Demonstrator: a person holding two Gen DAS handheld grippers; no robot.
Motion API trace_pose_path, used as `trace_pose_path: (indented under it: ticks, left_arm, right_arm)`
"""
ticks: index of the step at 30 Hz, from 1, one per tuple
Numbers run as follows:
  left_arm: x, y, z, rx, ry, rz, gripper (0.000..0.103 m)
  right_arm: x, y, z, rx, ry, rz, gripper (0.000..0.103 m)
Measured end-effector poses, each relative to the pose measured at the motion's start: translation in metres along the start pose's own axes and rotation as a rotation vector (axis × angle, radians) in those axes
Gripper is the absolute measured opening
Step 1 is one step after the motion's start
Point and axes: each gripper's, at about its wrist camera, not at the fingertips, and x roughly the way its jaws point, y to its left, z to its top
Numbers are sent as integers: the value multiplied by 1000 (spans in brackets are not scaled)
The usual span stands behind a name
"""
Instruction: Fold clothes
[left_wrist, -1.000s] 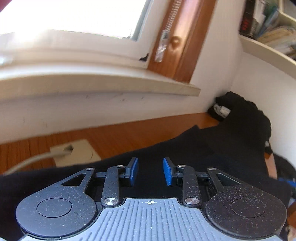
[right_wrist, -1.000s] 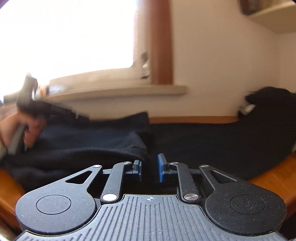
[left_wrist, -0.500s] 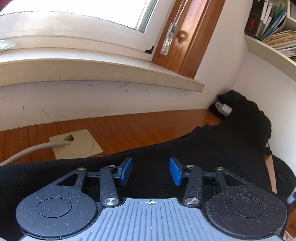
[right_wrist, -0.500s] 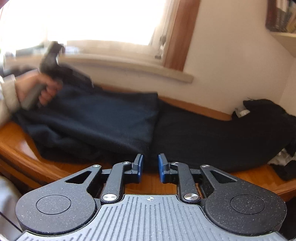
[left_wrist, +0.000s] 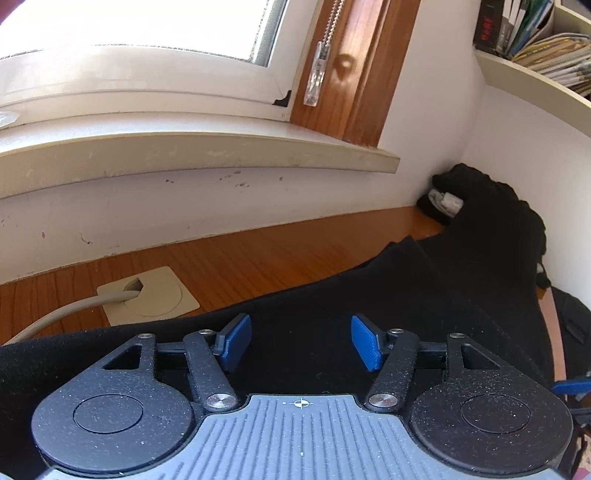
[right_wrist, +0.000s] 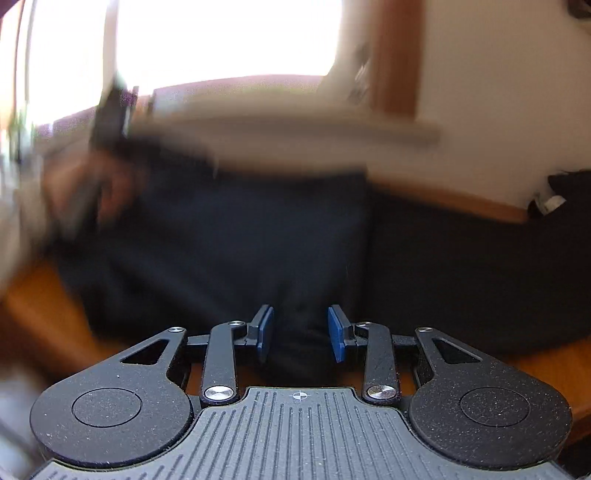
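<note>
1. Dark garment (left_wrist: 424, 295): laid out on the wooden desk (left_wrist: 258, 266) beneath the window sill (left_wrist: 184, 147). Its long axis is run left to right along the wall, as seen in the right wrist view (right_wrist: 258, 251), where a folded, doubled portion is shown on the left and a single layer on the right.
2. Left gripper (left_wrist: 301, 341): held low over the garment's far edge, jaws being opened, blue pads well apart. Cloth is seen below and between them, but nothing is gripped.
3. Right gripper (right_wrist: 300, 332): aimed at the garment's near edge, by the folded portion's edge; jaws narrower, being opened, nothing clamped. This view is blurred.
4. Deciding relation: the cloth lies directly ahead of and below both tools; each is judged near its own edge.
5. Black clothes heap (left_wrist: 491, 206): kept in the far right corner.
6. Cable outlet plate (left_wrist: 151, 291): set just beyond the garment's edge.
</note>
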Motion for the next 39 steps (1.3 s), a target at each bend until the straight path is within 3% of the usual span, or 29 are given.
trace_pose_path:
  ticks: [3,8,12,19,21,22,23,26,29,33,35,37,39]
  left_arm:
    - [0,-2,0,9,1,5,66]
    - [-7,-9,0,51,-32,18,68]
    - [-15,-10,2,57,-64,22,69]
    - [-15,-8,5,47,-70,30,69]
    - [-17,-11,5,63,-81,32,69]
    - [-19,-13,5,72,-90,34,69]
    - [-20,-14,6,79,-100,34,69]
    - [-25,-17,8,92,-131,28,71]
    - [-24,-19,8,112,-131,40,73]
    - [-13,-17,6,115,-75,64,73]
    - [-8,-17,6,113,-45,67,75]
    - [-6,-18,5,122,-29,77,75]
    - [-4,-20,4,135,-17,81,76]
  right_arm:
    - [-11,-8,2,6,29,2,36]
    - [-13,-21,30,1,-43,-24,53]
    - [50,-44,75,73,-36,32,54]
    - [160,-80,120,302,96,141,59]
    - [179,-84,124,309,123,158,54]
    - [182,-83,124,291,112,148,21]
    - [182,-82,126,269,88,136,4]
    - [175,-77,138,185,-35,78,4]
    - [184,-73,151,122,-83,18,4]
    - [205,-80,150,99,8,-66,14]
    - [193,-88,144,136,-8,-49,32]
    - [168,-86,132,127,-33,-22,41]
    - [142,-77,116,110,-33,5,43]
